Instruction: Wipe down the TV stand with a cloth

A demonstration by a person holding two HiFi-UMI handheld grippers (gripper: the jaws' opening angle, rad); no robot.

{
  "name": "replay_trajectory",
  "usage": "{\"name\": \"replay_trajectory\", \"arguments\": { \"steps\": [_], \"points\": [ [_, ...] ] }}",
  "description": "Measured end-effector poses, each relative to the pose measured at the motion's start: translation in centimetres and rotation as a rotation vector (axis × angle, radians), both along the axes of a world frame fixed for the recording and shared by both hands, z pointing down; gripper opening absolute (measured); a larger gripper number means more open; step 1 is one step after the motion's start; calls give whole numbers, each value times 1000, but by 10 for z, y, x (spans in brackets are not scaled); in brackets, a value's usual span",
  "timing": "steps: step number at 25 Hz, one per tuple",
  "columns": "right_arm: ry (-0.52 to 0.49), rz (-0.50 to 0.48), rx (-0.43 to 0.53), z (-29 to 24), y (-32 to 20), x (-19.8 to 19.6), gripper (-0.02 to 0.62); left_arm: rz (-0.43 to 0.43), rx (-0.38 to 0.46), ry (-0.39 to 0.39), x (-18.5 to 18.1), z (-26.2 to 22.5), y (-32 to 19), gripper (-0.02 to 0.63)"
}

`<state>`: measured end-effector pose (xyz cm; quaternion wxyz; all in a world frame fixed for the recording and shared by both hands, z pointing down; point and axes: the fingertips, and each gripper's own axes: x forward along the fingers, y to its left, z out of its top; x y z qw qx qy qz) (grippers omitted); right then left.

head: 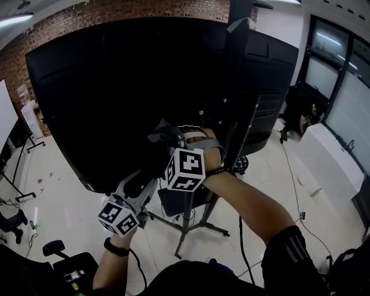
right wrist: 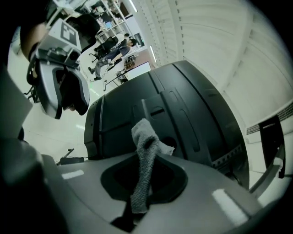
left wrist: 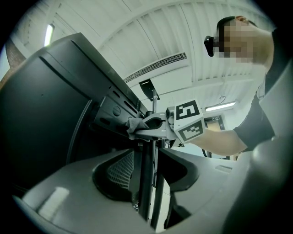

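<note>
The head view alone takes in the whole set-up: the black back of the TV (head: pixel 115 87) on its stand (head: pixel 185 226), splayed legs (head: pixel 215 230) on a pale floor (head: pixel 63 185), a brick wall (head: pixel 115 14) behind, and both forearms (head: pixel 254 208) reaching in from below. There the right gripper (head: pixel 166 139) is up against the lower middle of the TV's back, its marker cube (head: pixel 185 169) toward the camera, and the left gripper (head: pixel 144 176) sits lower and to the left, near the TV's bottom edge. What the right one grips is not plain from above. The right gripper view supplies that: its jaws are clamped on a grey cloth (right wrist: pixel 145 157), which stands up from between them as a folded tuft in front of the TV's moulded back. That view also catches the left gripper off to the upper left and, far beyond it, people (right wrist: pixel 110 43) across the room. The left gripper view gives the side-on look the others lack: the cloth's tip touches a bracket (left wrist: pixel 114 109) on the back of the TV, just above the stand's pole (left wrist: pixel 145 183). The left gripper's own jaws are drawn in narrow, and the pole shows in the slit between them; whether the pads pinch it cannot be told. Overhead in this view runs a white ribbed ceiling (left wrist: pixel 174 41) with a lit strip (left wrist: pixel 48 34).
</note>
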<state>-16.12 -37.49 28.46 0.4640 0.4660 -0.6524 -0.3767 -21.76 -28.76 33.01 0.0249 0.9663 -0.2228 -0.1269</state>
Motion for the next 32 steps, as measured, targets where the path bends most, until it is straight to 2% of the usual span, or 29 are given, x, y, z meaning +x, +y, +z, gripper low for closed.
{"name": "replay_trajectory", "arguments": {
  "steps": [7, 14, 20, 26, 29, 32],
  "points": [
    [-324, -133, 32, -42, 41, 20, 23, 1, 9, 20, 6, -5, 2, 186],
    [-484, -263, 97, -99, 73, 61, 23, -24, 49, -1, 32, -29, 14, 186],
    [-601, -346, 79, -128, 71, 100, 23, -54, 80, 5, 63, -50, 22, 186],
    [-629, -383, 38, -122, 48, 124, 25, -99, 90, -17, 96, -53, 22, 186],
    [-668, -431, 22, -116, 41, 126, 25, -138, 73, -31, 106, -49, 20, 186],
    [-667, -465, 6, -109, 41, 127, 25, -173, 57, -46, 112, -41, 19, 186]
  ]
}}
